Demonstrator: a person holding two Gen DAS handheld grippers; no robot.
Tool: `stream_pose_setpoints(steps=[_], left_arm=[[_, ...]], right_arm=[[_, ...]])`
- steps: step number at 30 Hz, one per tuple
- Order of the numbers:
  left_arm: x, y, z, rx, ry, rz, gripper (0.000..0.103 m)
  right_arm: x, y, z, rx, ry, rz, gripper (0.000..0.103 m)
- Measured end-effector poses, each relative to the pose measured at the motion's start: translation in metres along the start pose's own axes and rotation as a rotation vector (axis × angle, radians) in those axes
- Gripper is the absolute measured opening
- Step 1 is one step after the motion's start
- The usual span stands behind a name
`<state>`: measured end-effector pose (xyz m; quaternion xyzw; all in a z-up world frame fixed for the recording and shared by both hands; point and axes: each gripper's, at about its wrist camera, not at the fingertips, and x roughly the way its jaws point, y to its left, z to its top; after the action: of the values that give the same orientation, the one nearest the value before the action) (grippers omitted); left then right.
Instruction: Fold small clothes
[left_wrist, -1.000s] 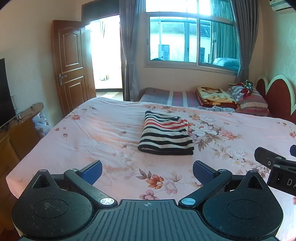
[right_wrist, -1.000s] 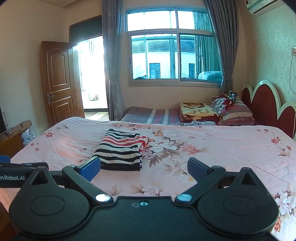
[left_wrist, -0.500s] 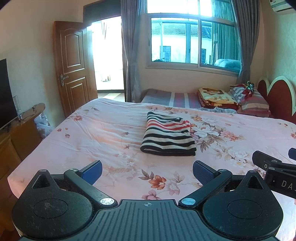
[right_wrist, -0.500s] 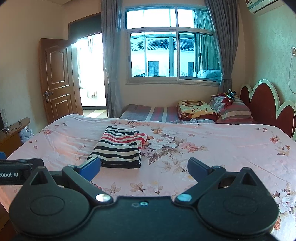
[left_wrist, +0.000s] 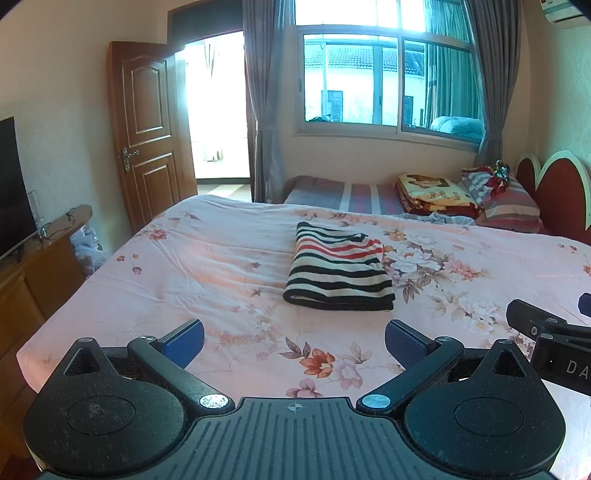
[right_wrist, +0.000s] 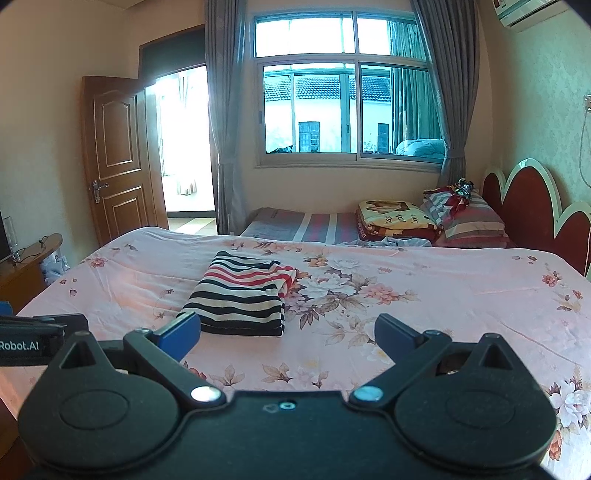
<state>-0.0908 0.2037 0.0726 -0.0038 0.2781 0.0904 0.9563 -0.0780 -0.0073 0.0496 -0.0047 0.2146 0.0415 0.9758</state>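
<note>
Our left gripper (left_wrist: 294, 338) and right gripper (right_wrist: 287, 330) hang spread wide and empty over the near edge of the bed (left_wrist: 192, 266). Beyond them, the folded striped garment (left_wrist: 338, 275) lies flat mid-bed, well apart from both.
</note>
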Motion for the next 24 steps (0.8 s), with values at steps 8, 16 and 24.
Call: stream_pose_setpoints(steps=[8, 16, 24], left_arm=[[0.0034, 0.0004, 0.0004, 0.000, 0.007, -0.002, 0.103], [0.0045, -0.0006, 0.0015, 0.004, 0.007, -0.003, 0.103], [0.0097, 0.0020, 0.0023, 0.003, 0.014, -0.004, 0.103]], right_arm=[[0.0014, -0.0014, -0.0002, 0.002, 0.003, 0.001, 0.100], [0.0024, -0.0013, -0.0002, 0.003, 0.003, -0.001, 0.100], [0.0055, -0.0011, 0.0002, 0.004, 0.008, -0.003, 0.100]])
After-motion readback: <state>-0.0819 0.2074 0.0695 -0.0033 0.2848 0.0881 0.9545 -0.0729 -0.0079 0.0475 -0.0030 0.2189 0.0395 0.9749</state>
